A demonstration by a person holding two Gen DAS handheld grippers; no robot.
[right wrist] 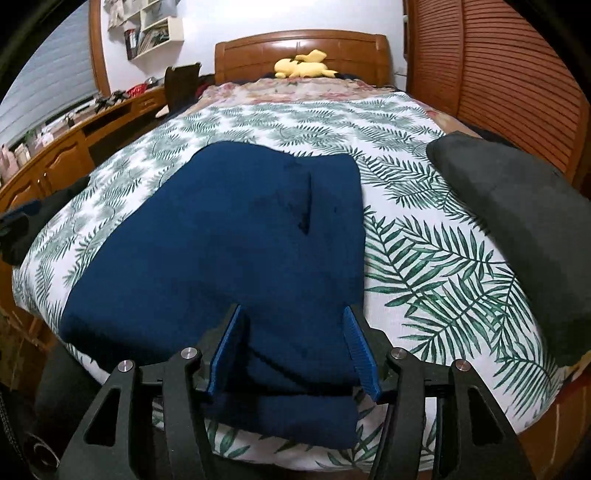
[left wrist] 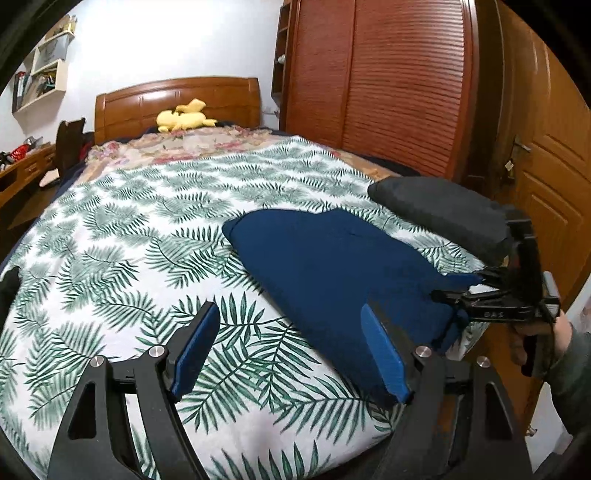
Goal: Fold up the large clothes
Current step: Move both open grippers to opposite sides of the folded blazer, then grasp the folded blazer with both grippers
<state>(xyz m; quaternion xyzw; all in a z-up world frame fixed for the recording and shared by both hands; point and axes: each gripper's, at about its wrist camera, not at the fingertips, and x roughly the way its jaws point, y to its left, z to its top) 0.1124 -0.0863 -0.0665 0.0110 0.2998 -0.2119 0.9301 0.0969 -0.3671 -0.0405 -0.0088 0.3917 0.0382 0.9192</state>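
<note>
Flanking the blue garment (right wrist: 221, 236) — folded grey clothing (right wrist: 517, 229) beside it — both hand-held grippers (left wrist: 291, 354) (right wrist: 295, 347) gape, gripping nothing.

You have two folded garments on the bed (right wrist: 424, 258): one navy garment (right wrist: 229, 236) and one dark grey garment (right wrist: 517, 221). You hold two grippers, the left gripper (left wrist: 291, 354) and the right gripper (right wrist: 293, 350). One yellow plush toy (right wrist: 304, 64) lies by one wooden headboard (right wrist: 258, 55). One wall shelf (right wrist: 155, 33) hangs above.
</note>
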